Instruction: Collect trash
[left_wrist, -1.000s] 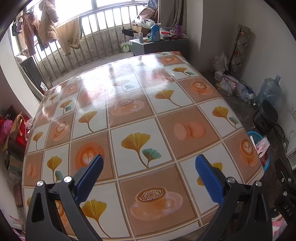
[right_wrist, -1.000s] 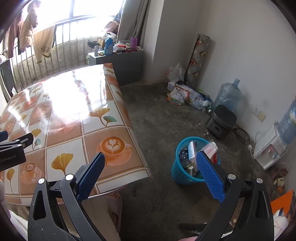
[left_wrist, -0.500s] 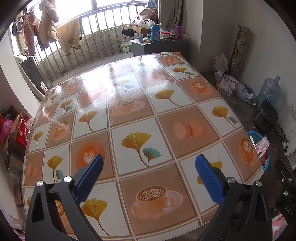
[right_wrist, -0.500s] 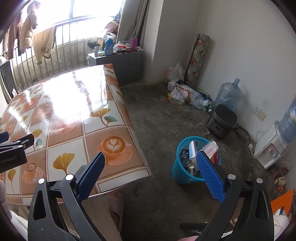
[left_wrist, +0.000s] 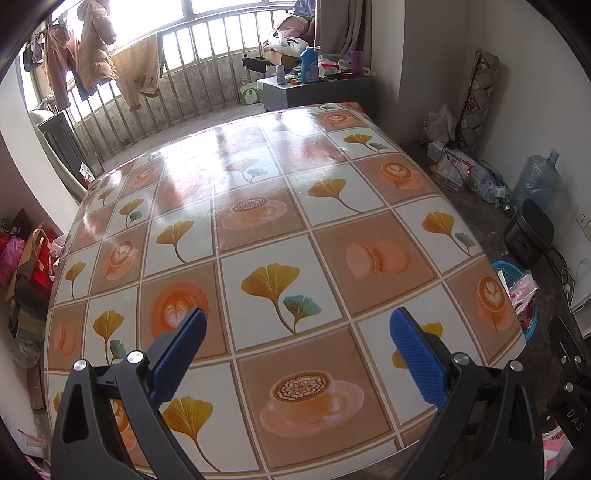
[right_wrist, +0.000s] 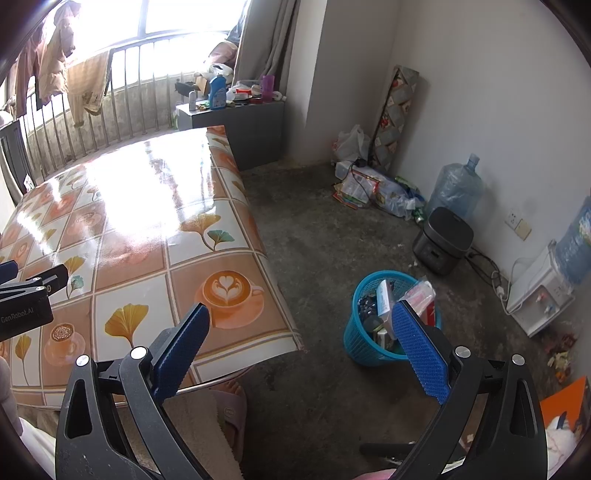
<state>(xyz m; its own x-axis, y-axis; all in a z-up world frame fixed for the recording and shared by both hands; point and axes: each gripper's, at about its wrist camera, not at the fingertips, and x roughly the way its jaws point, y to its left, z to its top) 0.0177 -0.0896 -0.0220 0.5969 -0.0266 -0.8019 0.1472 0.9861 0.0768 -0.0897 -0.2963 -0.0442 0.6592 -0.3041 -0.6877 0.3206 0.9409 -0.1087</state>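
My left gripper (left_wrist: 297, 325) is open and empty above the near part of a table (left_wrist: 258, 206) with a tile-pattern cloth of leaves and coffee cups. No loose trash shows on the cloth. My right gripper (right_wrist: 299, 321) is open and empty, held above the floor past the table's right edge (right_wrist: 258, 240). A blue plastic basket (right_wrist: 360, 347) stands on the floor below it, holding packets and wrappers (right_wrist: 419, 295). The basket also shows in the left wrist view (left_wrist: 511, 269). The left gripper's side shows at the left of the right wrist view (right_wrist: 26, 299).
A black cooker (right_wrist: 443, 240), a water jug (right_wrist: 456, 188) and a pile of bags (right_wrist: 373, 188) lie along the right wall. A grey cabinet (right_wrist: 240, 125) with bottles stands behind the table. A slippered foot (right_wrist: 229, 410) is under the table's near edge. A white appliance (right_wrist: 535, 295) sits at far right.
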